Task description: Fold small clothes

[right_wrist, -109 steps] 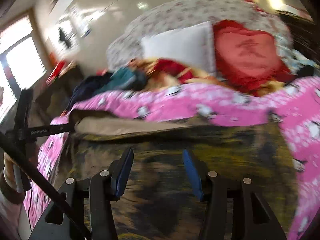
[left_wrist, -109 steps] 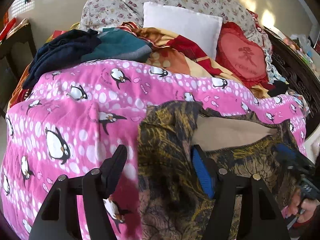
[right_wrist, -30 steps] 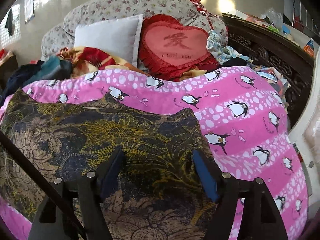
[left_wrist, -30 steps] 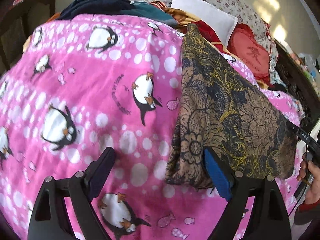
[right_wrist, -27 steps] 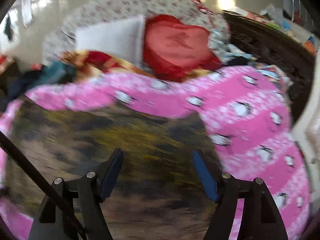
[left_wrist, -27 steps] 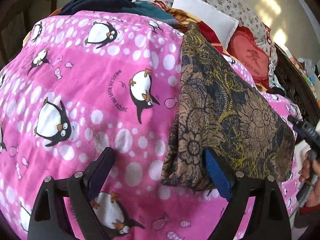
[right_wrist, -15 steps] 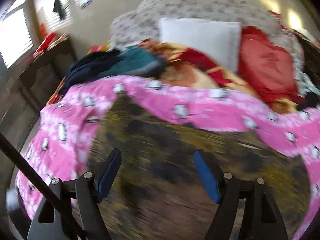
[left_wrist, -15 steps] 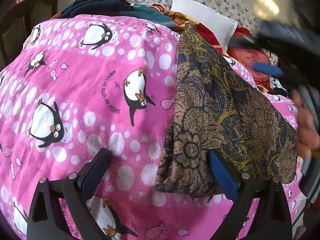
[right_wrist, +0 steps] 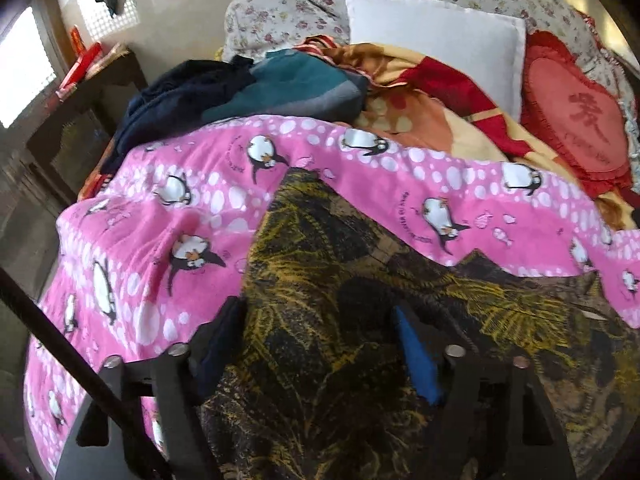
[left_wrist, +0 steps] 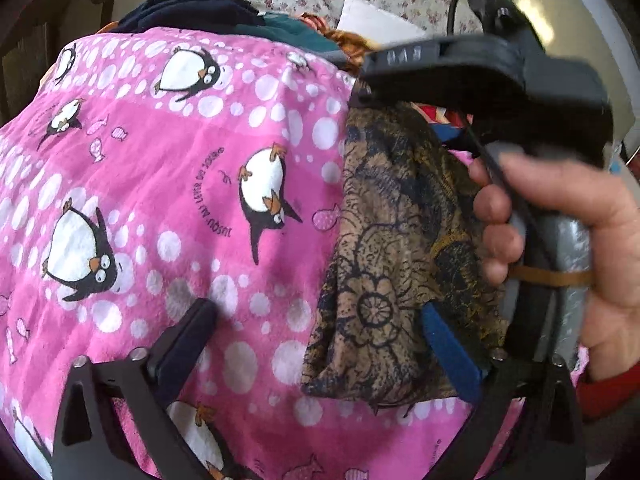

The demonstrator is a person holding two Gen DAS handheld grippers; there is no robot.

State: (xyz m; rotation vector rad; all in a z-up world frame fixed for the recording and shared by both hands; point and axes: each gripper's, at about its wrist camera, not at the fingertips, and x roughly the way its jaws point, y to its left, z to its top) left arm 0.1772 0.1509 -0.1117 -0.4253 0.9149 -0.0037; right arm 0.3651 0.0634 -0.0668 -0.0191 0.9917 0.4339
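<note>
A dark floral garment in brown, black and gold point(left_wrist: 384, 264) lies folded on the pink penguin blanket point(left_wrist: 160, 200). My left gripper point(left_wrist: 320, 328) is open, low over the blanket, its right pad at the garment's near left corner. My right gripper point(right_wrist: 320, 332) is open and empty, just above the same garment point(right_wrist: 360, 280), near its left edge. In the left wrist view the right gripper's body and the hand holding it point(left_wrist: 560, 220) cover the garment's right side.
A pile of dark blue and teal clothes point(right_wrist: 240, 92) lies beyond the blanket. Behind it are a red-and-orange quilt point(right_wrist: 432, 100), a white pillow point(right_wrist: 432, 40), a red heart cushion point(right_wrist: 580, 120) and a floral headboard cushion. A dark wooden cabinet point(right_wrist: 80, 120) stands left.
My right gripper has swung left across the garment and now sits close in front of the left wrist camera. My left gripper has stayed put, open.
</note>
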